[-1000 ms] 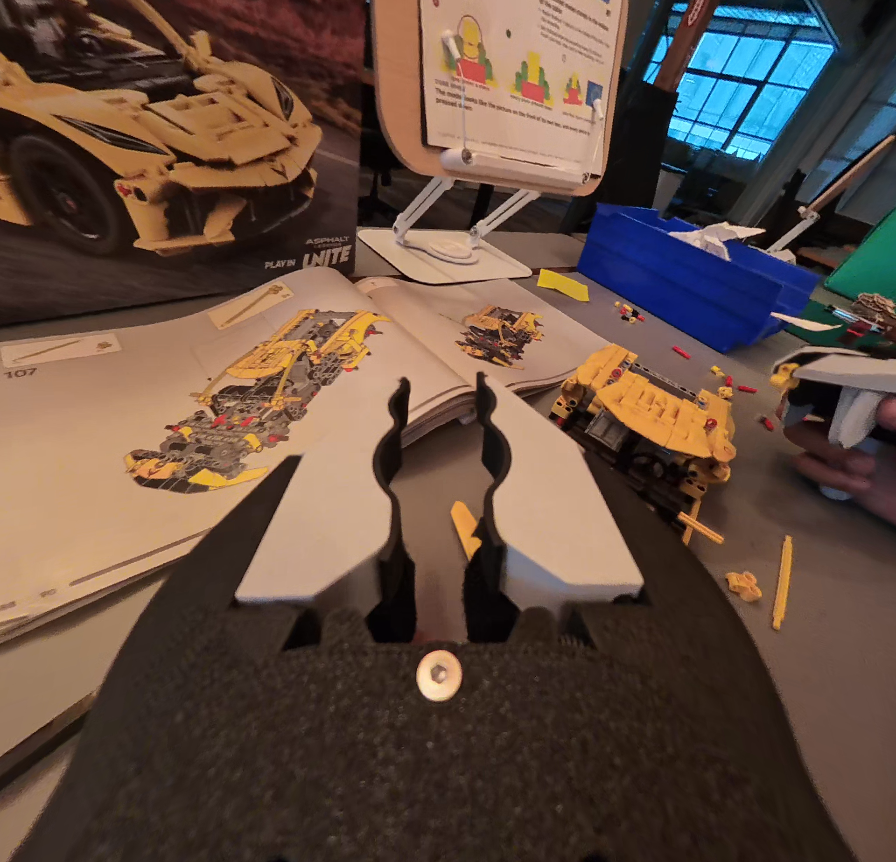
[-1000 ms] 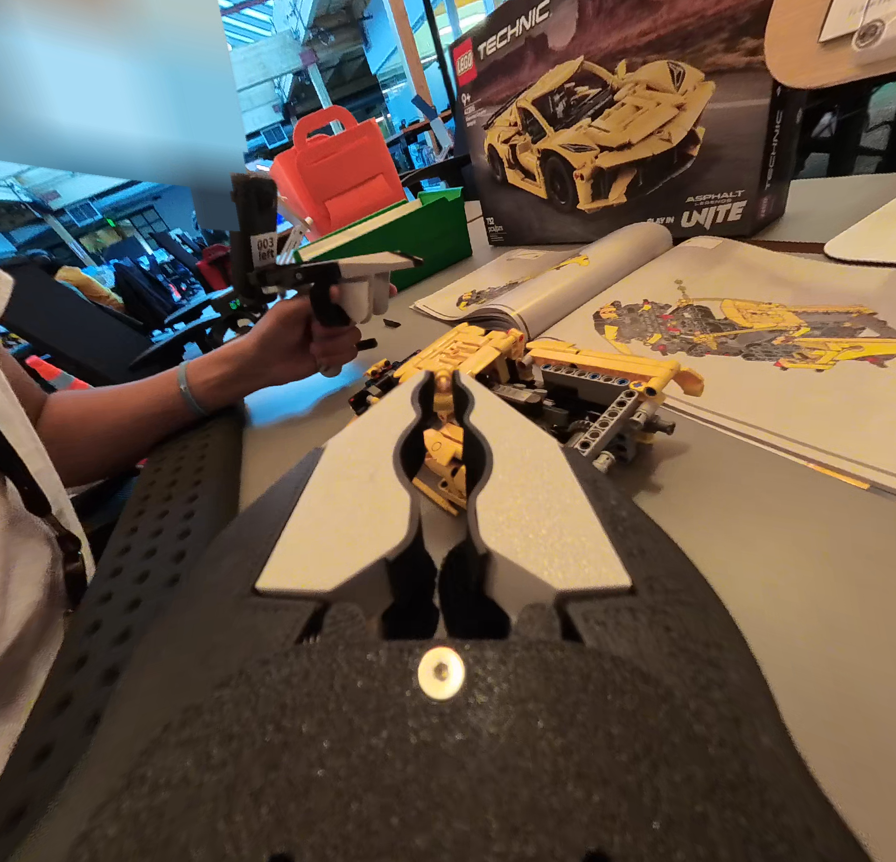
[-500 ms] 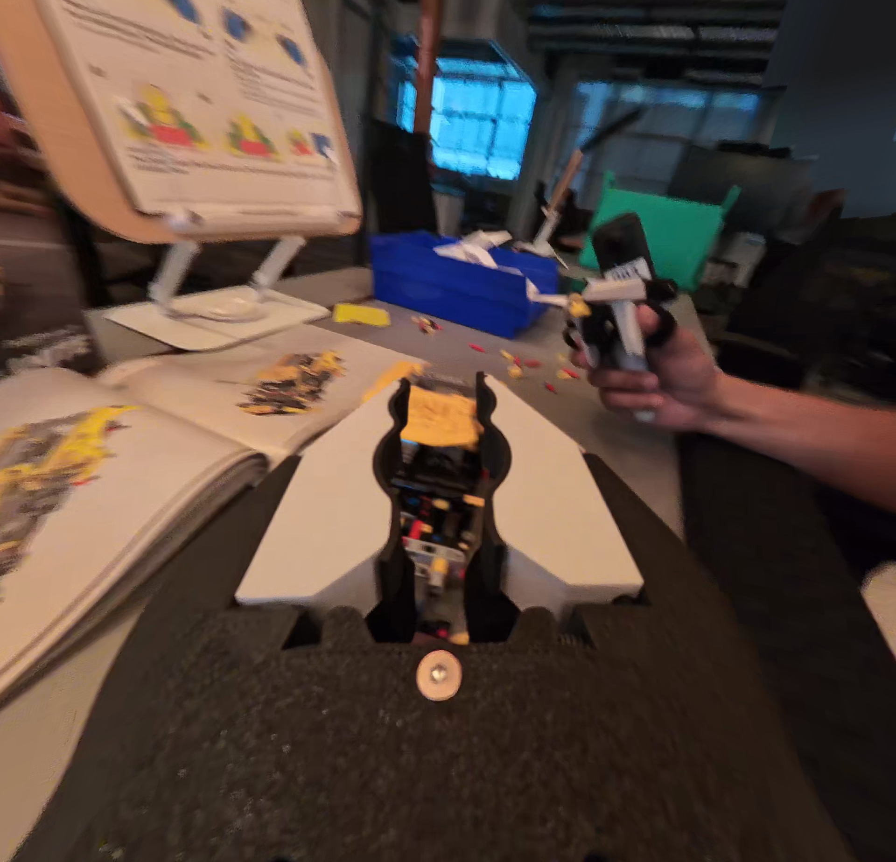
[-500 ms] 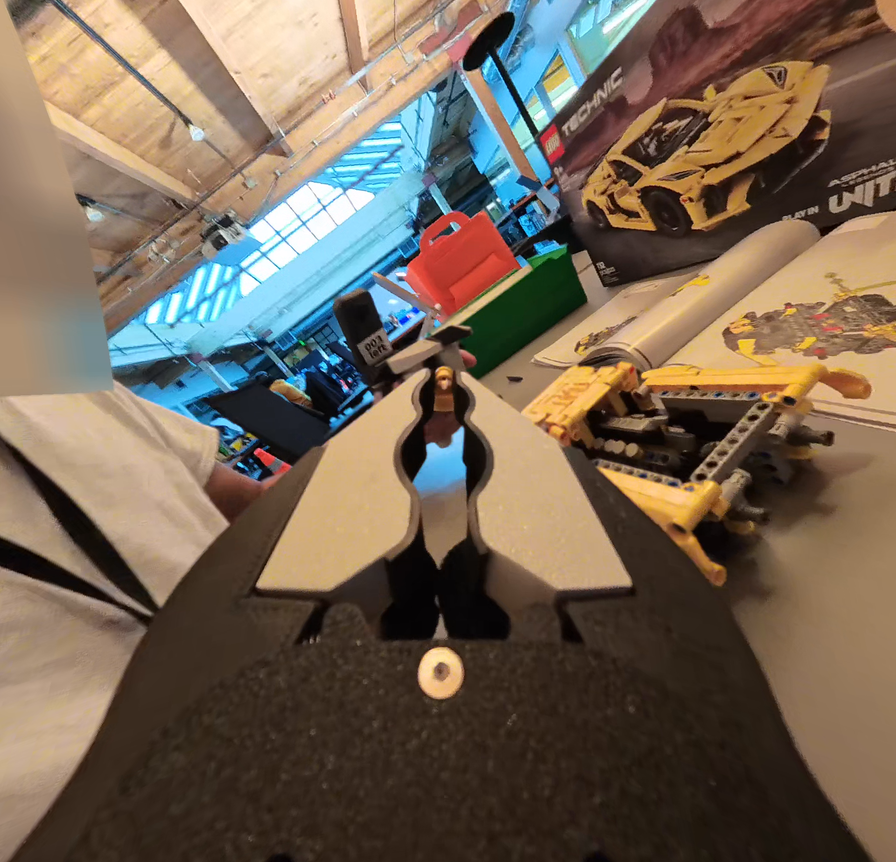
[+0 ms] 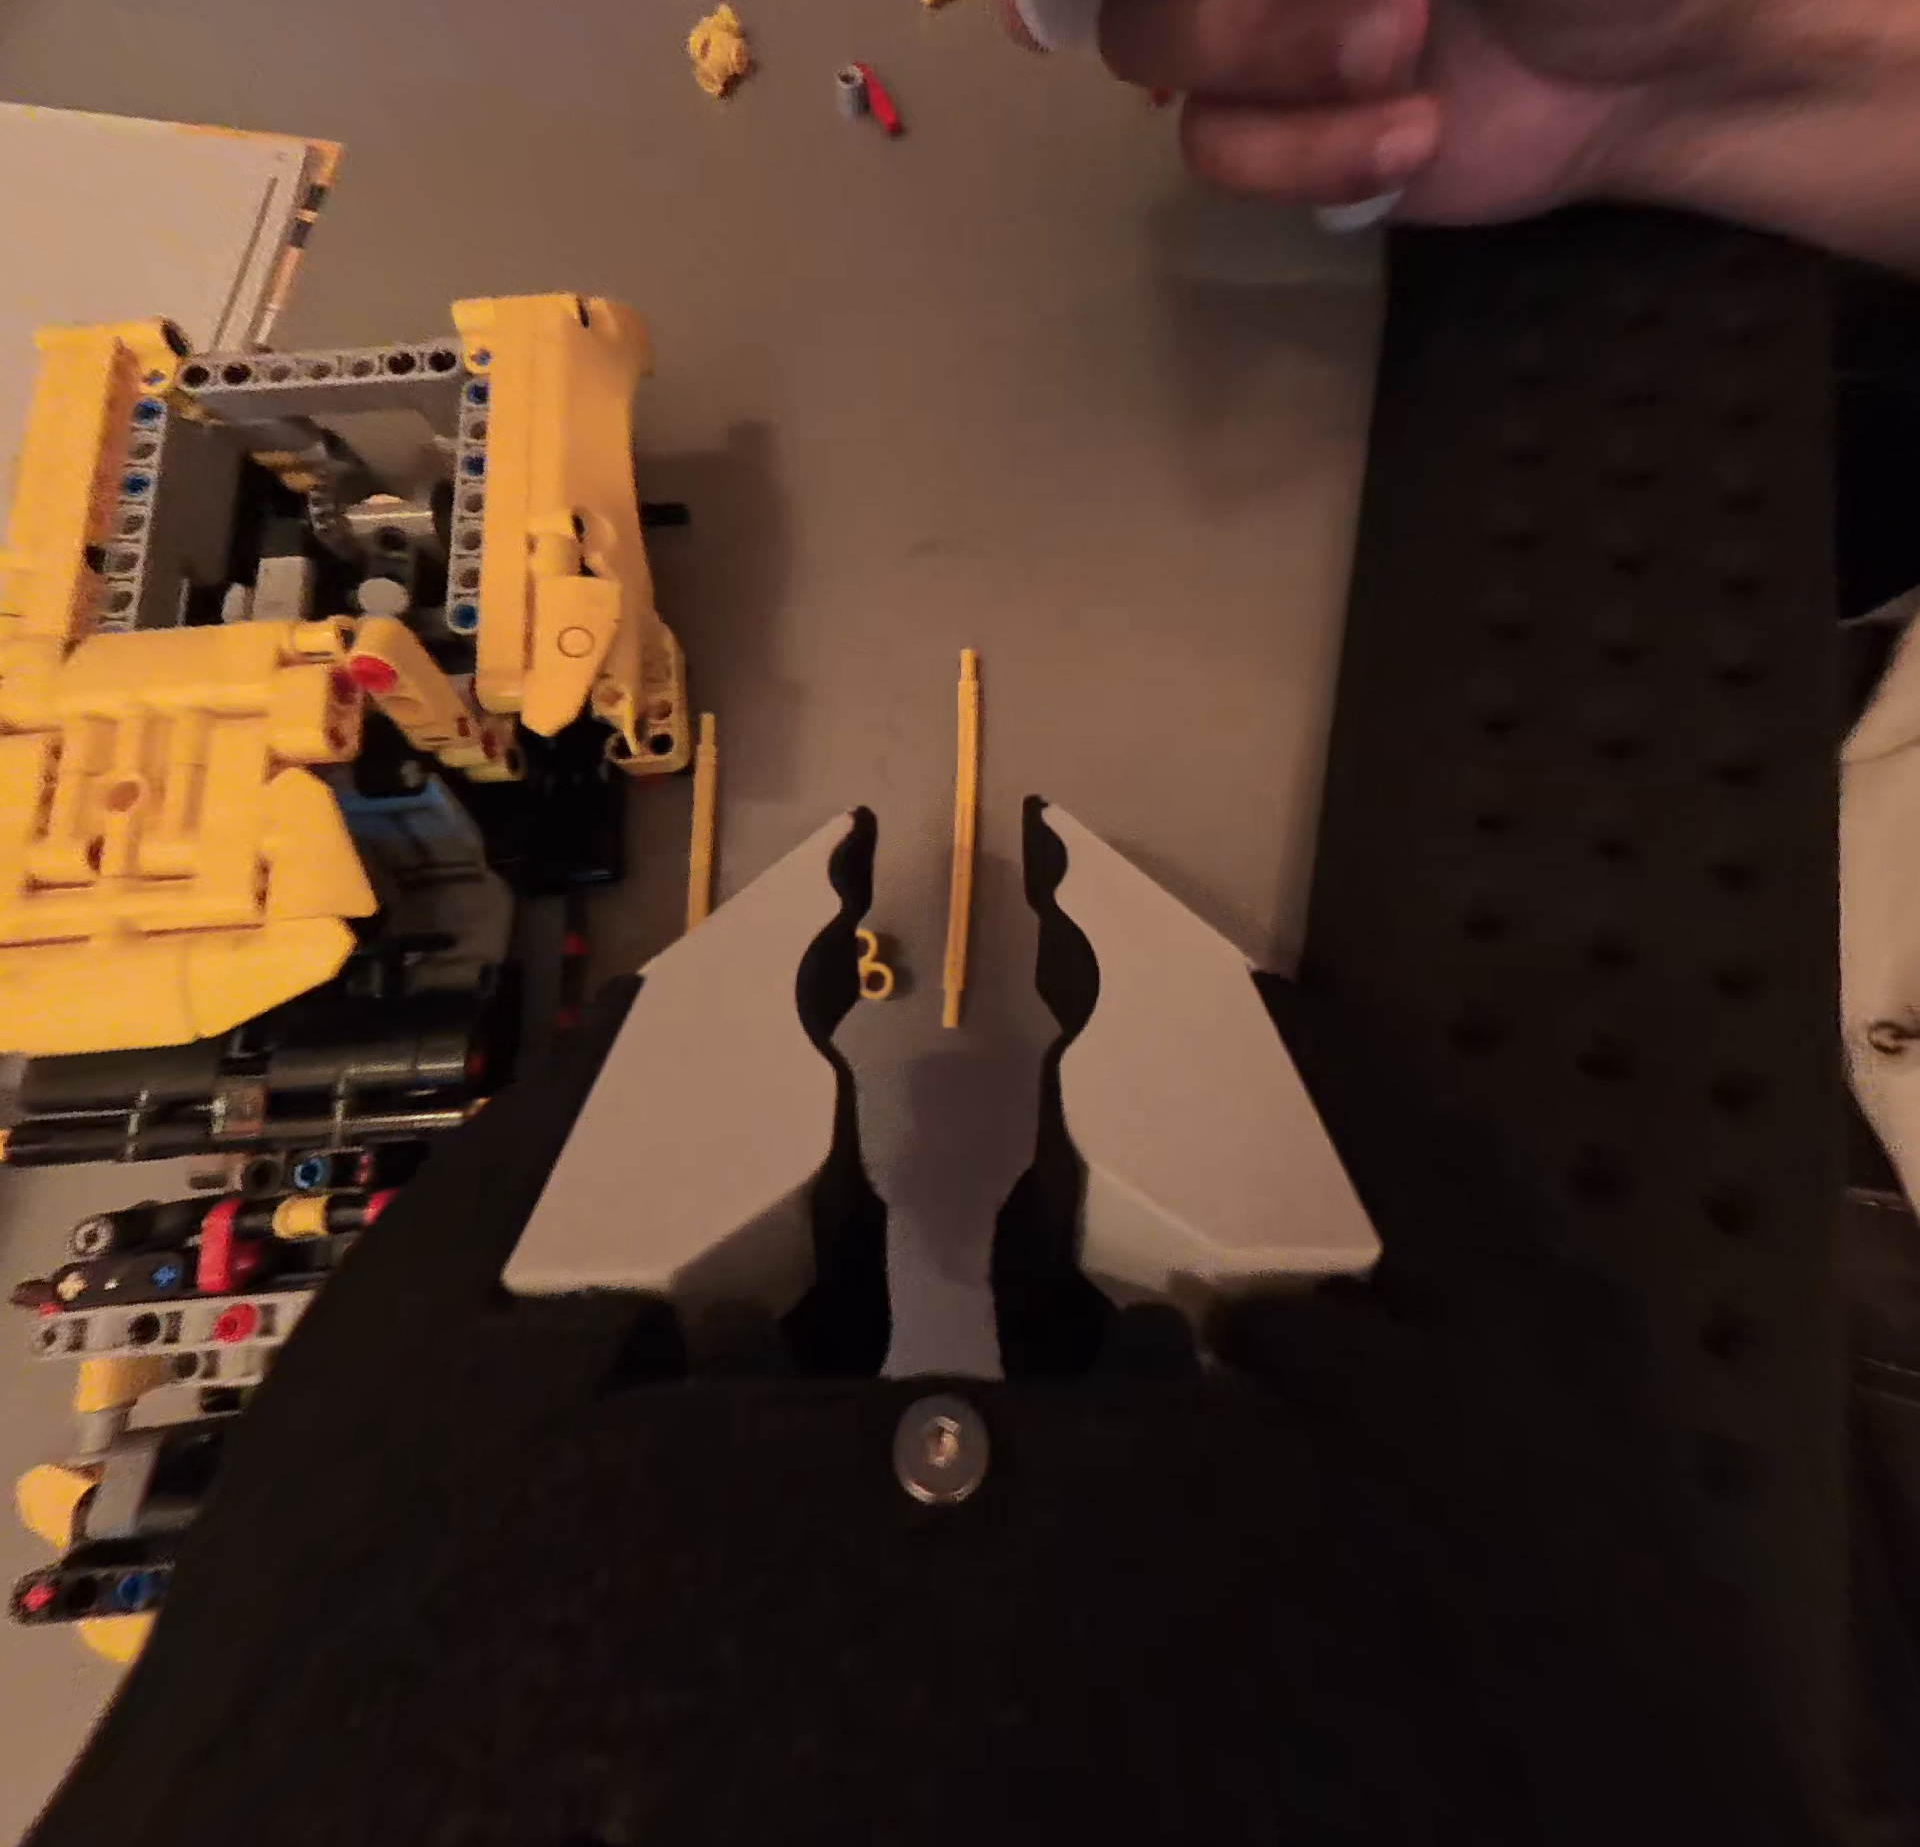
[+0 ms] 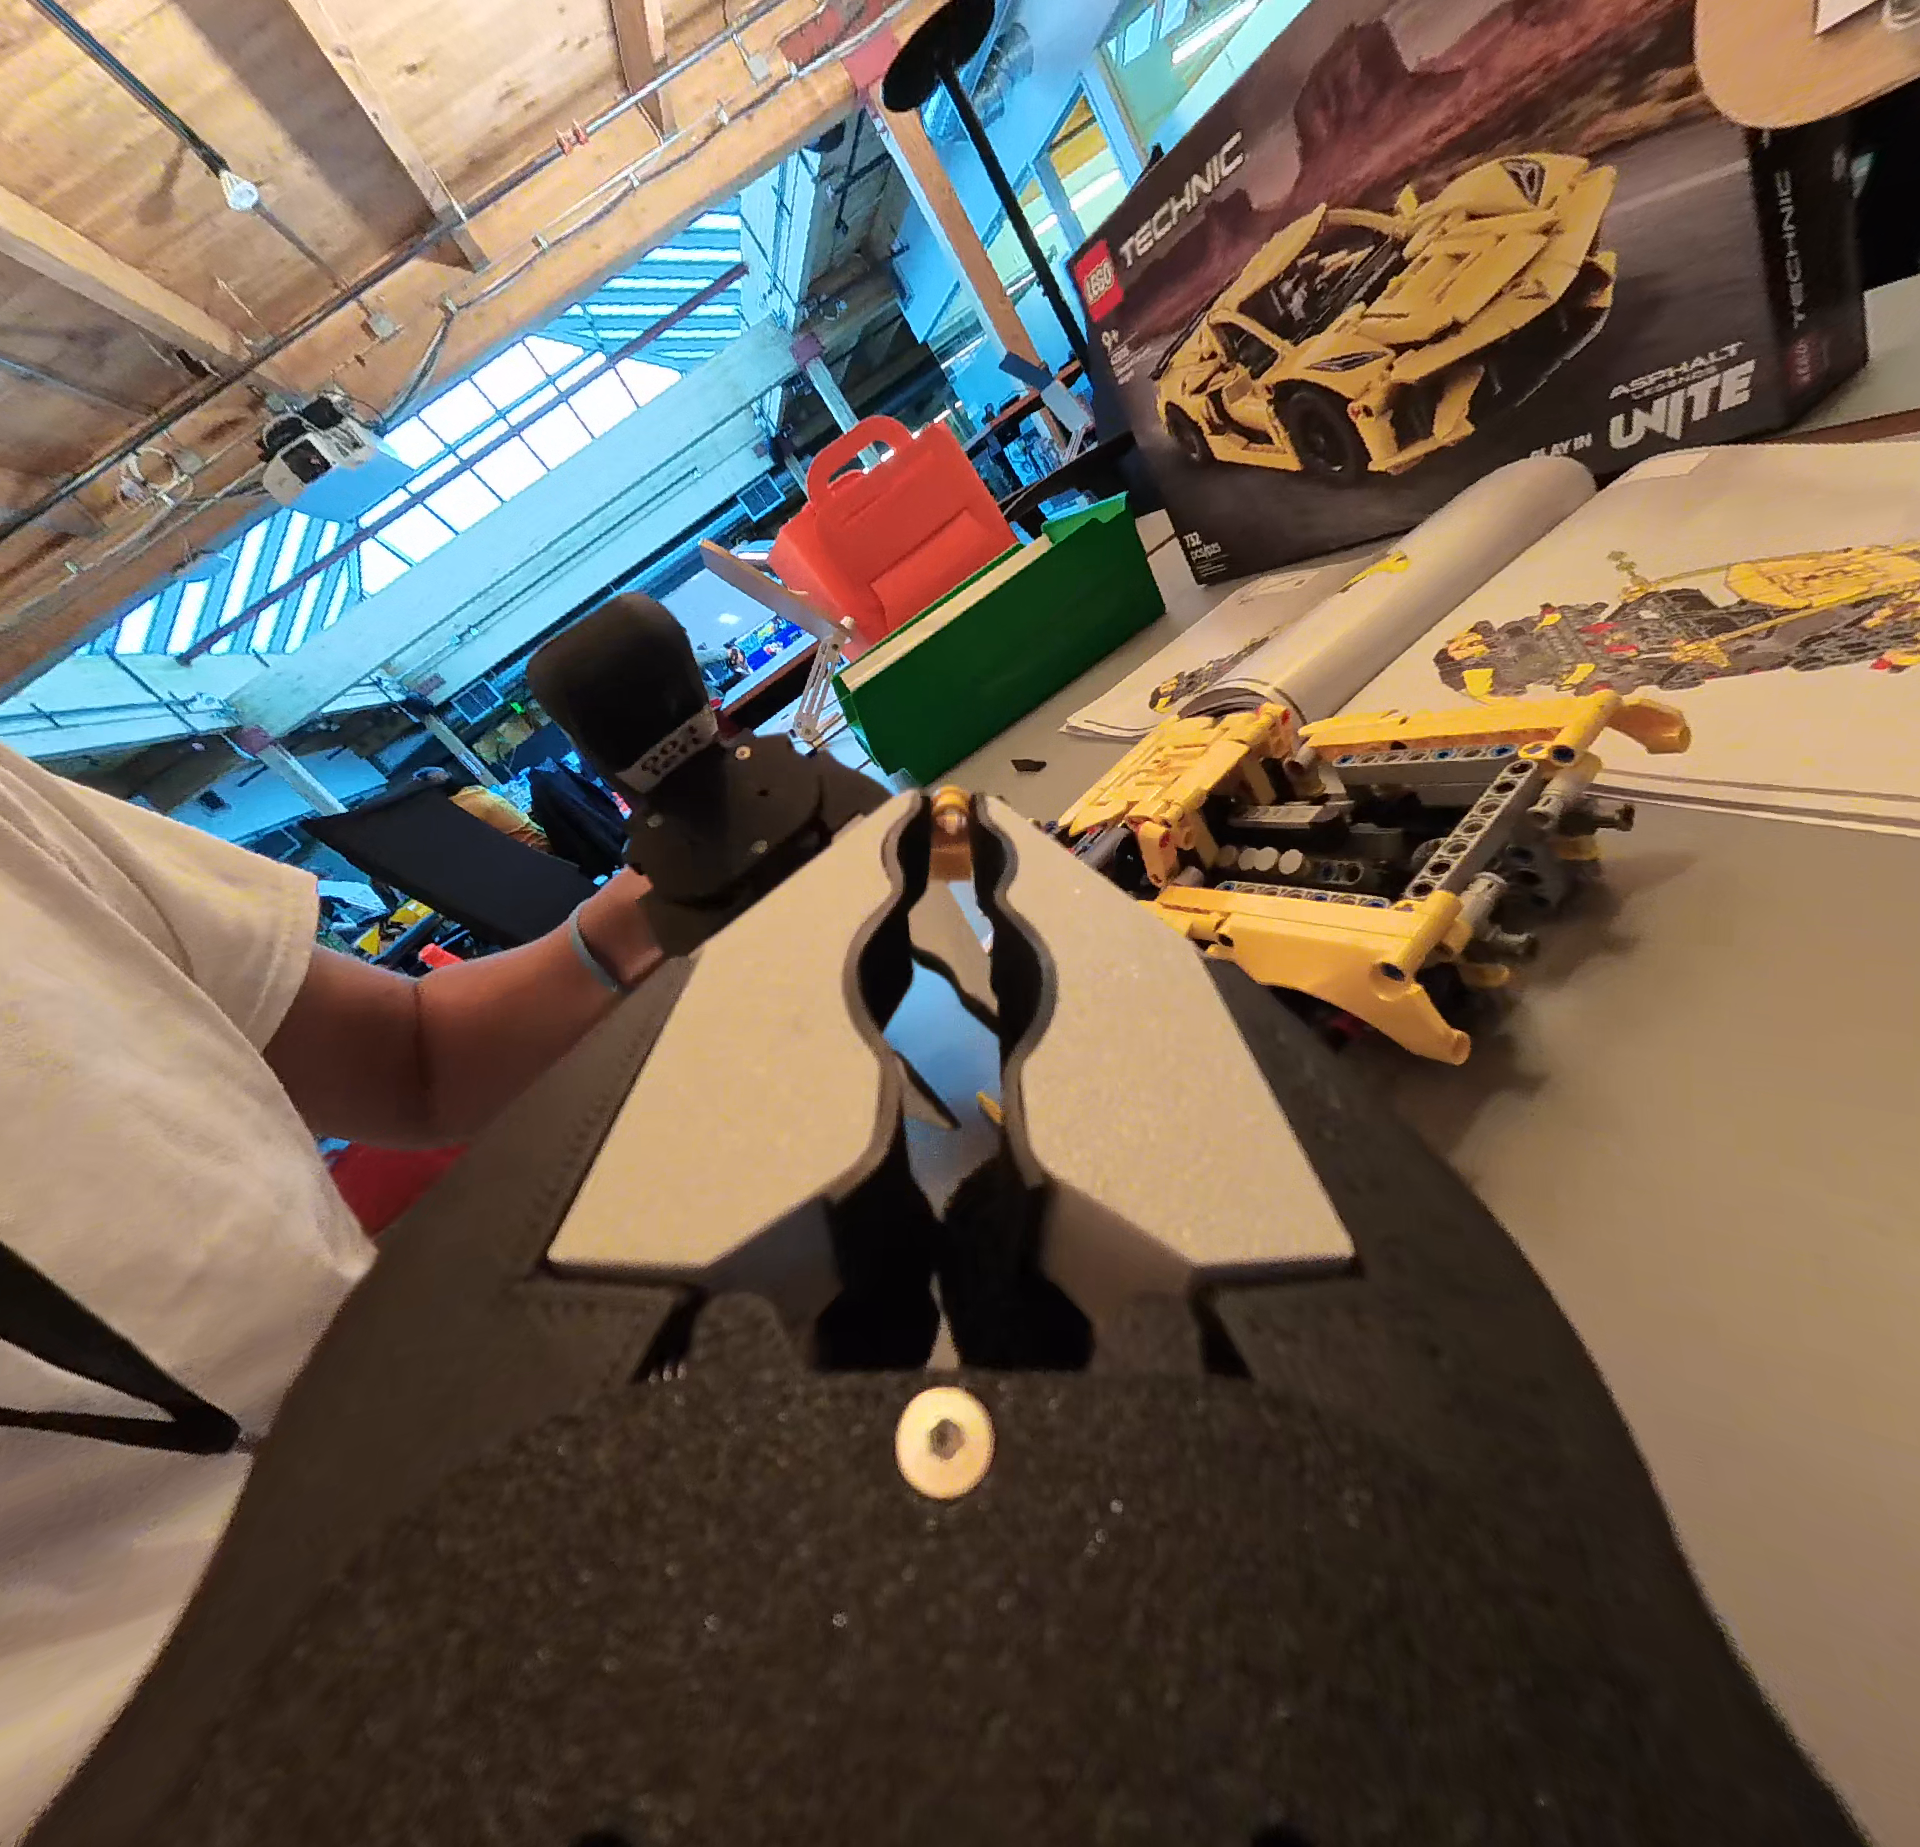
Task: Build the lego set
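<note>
The partly built yellow Lego car [image 5: 312,706] lies on the grey table, left of my left gripper [image 5: 945,810]. That gripper is open, points down at the table and straddles a thin yellow rod [image 5: 961,862] lying there. A small yellow connector [image 5: 876,964] lies by its left finger, and a second yellow rod [image 5: 703,821] lies beside the car. My right gripper [image 6: 949,805] is shut on a small yellow piece [image 6: 948,841] and is held in the air. The car [image 6: 1351,862] shows to its right, and the left gripper's handle [image 6: 675,789] to its left.
Loose red and yellow pieces [image 5: 717,41] lie at the far side, near the hand holding the right gripper [image 5: 1455,83]. A black perforated mat [image 5: 1610,758] borders the table. The open manual [image 6: 1714,654], set box [image 6: 1455,291], green bin [image 6: 997,634] and orange bag [image 6: 894,519] stand behind. Tip to tip, the grippers are about 12 cm apart.
My left gripper has swung from over the car to point straight down over the yellow rod. My right gripper has stayed raised, still shut on the small yellow piece.
</note>
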`<state>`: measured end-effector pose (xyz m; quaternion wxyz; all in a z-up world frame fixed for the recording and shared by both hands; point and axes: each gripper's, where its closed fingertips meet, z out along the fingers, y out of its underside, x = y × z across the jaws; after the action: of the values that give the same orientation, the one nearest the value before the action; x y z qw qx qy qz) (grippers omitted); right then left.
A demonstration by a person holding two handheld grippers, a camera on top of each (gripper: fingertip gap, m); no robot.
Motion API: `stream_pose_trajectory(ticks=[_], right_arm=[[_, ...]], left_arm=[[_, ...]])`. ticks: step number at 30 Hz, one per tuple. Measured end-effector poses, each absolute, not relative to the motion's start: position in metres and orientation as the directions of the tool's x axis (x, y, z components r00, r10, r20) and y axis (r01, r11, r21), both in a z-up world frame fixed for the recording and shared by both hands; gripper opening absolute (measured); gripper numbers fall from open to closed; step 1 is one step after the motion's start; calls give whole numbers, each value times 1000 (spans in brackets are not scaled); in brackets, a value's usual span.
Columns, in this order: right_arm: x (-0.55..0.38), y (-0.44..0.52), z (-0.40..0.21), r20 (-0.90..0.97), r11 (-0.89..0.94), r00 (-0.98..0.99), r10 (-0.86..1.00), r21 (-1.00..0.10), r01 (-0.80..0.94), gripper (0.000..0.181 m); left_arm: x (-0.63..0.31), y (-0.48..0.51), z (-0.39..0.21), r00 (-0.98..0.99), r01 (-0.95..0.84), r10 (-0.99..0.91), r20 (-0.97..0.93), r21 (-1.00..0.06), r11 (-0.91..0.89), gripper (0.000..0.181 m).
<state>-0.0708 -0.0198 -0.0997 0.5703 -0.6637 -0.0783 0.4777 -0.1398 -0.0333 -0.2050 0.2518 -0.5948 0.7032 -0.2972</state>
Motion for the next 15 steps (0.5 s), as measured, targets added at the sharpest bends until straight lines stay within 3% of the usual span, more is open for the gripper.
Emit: stream_pose_trajectory(ticks=[9, 12, 15], right_arm=[[-66, -18, -100, -570, -347, 514, 641, -812, -468, 6], [-61, -17, -99, -584, -344, 509, 633, -801, -491, 6], [-59, -16, -102, -595, -355, 510, 621, -794, -494, 6]], left_arm=[[-122, -39, -227, -183, -745, -981, 65, -661, 95, 24], [-115, -44, -231, -194, -724, -981, 28, -679, 124, 5], [-114, -42, -230, -229, -694, -965, -129, -673, 255, 3]])
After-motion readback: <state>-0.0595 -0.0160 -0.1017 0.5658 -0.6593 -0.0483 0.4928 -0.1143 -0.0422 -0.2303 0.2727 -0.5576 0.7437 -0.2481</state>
